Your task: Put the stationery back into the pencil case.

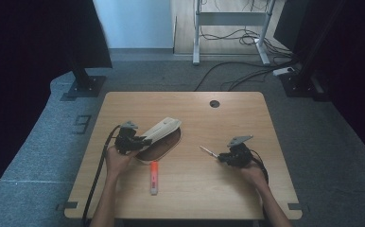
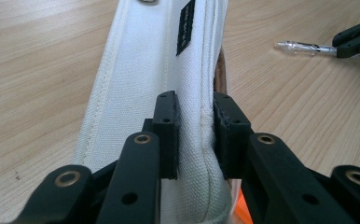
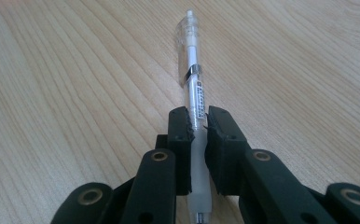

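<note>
A white canvas pencil case (image 1: 160, 129) with a brown lining lies open left of the table's middle; its upper flap (image 2: 141, 84) is lifted. My left gripper (image 1: 132, 141) (image 2: 195, 123) is shut on the near edge of that flap, the fabric pinched between its pads. A clear pen (image 3: 193, 70) (image 1: 208, 152) is clamped between the pads of my right gripper (image 3: 197, 126) (image 1: 229, 157), its capped end sticking out toward the case. The left gripper view shows the pen (image 2: 304, 47) at the upper right, beyond the case.
An orange highlighter (image 1: 154, 177) lies on the wooden table (image 1: 195, 189) just in front of the case. A cable hole (image 1: 214, 103) sits near the far edge. Black stands and floor cables are beyond the table.
</note>
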`<state>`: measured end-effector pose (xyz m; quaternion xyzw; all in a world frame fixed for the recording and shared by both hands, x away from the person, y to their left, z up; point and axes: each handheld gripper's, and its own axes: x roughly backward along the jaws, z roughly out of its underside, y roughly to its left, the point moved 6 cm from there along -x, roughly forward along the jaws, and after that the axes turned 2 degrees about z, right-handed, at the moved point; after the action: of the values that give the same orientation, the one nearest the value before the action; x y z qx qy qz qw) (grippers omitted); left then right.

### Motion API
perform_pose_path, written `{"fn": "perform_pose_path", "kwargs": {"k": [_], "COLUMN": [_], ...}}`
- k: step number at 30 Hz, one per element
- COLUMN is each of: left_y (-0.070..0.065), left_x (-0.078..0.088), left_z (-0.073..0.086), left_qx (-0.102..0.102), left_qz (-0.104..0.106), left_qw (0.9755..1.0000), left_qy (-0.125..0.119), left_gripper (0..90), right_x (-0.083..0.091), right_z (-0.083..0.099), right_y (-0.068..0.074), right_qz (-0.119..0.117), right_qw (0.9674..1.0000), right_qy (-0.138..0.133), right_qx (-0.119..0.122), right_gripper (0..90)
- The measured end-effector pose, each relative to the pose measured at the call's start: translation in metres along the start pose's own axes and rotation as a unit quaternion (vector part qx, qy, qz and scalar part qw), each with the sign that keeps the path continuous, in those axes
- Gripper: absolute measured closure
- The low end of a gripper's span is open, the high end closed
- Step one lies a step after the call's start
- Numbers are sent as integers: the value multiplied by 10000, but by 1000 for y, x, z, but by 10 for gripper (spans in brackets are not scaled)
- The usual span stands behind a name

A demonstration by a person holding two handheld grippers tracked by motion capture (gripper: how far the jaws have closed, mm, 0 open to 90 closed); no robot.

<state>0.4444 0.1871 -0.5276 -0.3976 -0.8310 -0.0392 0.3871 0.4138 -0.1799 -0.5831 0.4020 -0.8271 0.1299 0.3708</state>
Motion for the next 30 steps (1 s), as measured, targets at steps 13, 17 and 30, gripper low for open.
{"fn": "perform_pose_path", "kwargs": {"k": [13, 17, 30], "left_y": [0, 0, 0], "left_x": [0, 0, 0], "left_z": [0, 0, 0], "left_qx": [-11, 5, 24], "left_qz": [7, 9, 2], "left_qw": [10000, 10000, 10000], "left_qy": [2, 2, -4], "left_gripper": [733, 733, 735], "right_x": [-6, -5, 7], "right_z": [-6, -7, -25], "right_y": [2, 3, 8], "right_qz": [59, 75, -16], "right_qw": [9997, 9998, 9997], "right_qy": [175, 96, -186], "right_qx": [182, 135, 139], "right_gripper": [781, 782, 783]}}
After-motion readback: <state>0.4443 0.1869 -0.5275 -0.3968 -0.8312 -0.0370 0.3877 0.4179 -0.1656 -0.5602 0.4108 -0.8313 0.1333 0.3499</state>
